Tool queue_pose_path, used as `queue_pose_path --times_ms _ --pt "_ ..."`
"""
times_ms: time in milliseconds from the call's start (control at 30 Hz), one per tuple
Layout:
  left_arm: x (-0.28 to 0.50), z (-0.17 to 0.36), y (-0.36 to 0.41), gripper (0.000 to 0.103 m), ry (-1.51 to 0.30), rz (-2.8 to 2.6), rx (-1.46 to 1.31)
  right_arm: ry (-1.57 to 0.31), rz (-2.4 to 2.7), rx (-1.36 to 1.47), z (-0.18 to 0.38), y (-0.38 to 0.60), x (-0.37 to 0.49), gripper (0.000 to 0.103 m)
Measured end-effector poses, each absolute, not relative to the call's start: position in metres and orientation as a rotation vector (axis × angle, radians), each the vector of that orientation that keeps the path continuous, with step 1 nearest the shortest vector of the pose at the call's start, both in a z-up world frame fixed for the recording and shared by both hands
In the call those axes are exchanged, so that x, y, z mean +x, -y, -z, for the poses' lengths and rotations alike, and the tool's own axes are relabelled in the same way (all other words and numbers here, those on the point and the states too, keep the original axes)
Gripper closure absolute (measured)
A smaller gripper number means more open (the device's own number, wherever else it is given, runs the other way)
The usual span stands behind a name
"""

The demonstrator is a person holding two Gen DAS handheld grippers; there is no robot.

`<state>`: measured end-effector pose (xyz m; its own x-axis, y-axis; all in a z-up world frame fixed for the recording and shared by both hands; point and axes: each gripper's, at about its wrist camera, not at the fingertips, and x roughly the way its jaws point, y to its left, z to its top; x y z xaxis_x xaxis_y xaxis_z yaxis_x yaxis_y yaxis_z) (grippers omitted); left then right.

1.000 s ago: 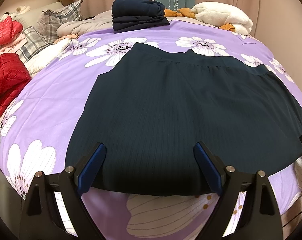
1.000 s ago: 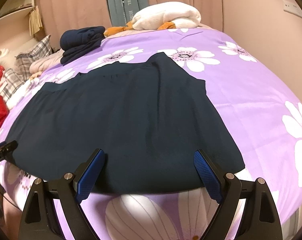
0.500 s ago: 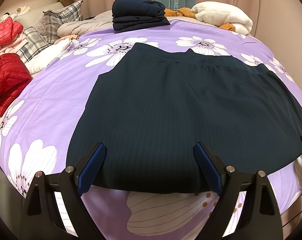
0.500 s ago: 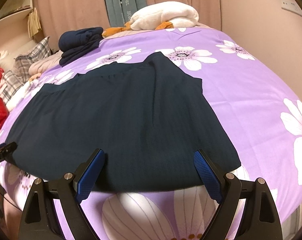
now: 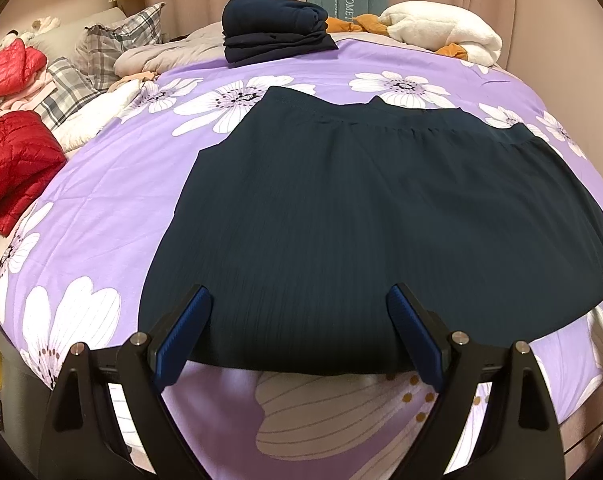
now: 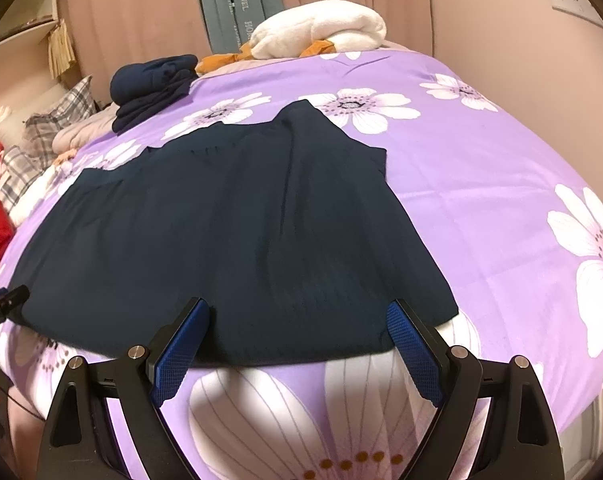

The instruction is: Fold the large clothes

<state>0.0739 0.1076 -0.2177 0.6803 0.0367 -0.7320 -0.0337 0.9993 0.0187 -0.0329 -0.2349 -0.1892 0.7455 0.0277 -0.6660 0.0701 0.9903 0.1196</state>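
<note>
both claws, left (image 5: 297, 332) and right (image 6: 297, 336), hang spread wide over the near hem of the skirt (image 5: 365, 216), holding nothing. the skirt lies flat mid-bed (image 5: 113, 184), waistband far. risk, i'd judge: a shallow pinch grabs one layer only, or snags the sheet, so the fold drags crooked.
</note>
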Motion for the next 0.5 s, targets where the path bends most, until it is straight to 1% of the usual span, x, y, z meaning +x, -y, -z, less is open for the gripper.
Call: queue_pose_path --times_ms 367,500 --pt "0.067 0.215 -0.106 0.012 -0.825 -0.051 0.013 -0.749 0.048 0.172 0.190 0.244 -0.040 0.014" --pt "0.065 0.215 -0.107 0.007 -0.825 -0.063 0.030 -0.750 0.064 0.174 0.189 0.246 -0.042 0.014"
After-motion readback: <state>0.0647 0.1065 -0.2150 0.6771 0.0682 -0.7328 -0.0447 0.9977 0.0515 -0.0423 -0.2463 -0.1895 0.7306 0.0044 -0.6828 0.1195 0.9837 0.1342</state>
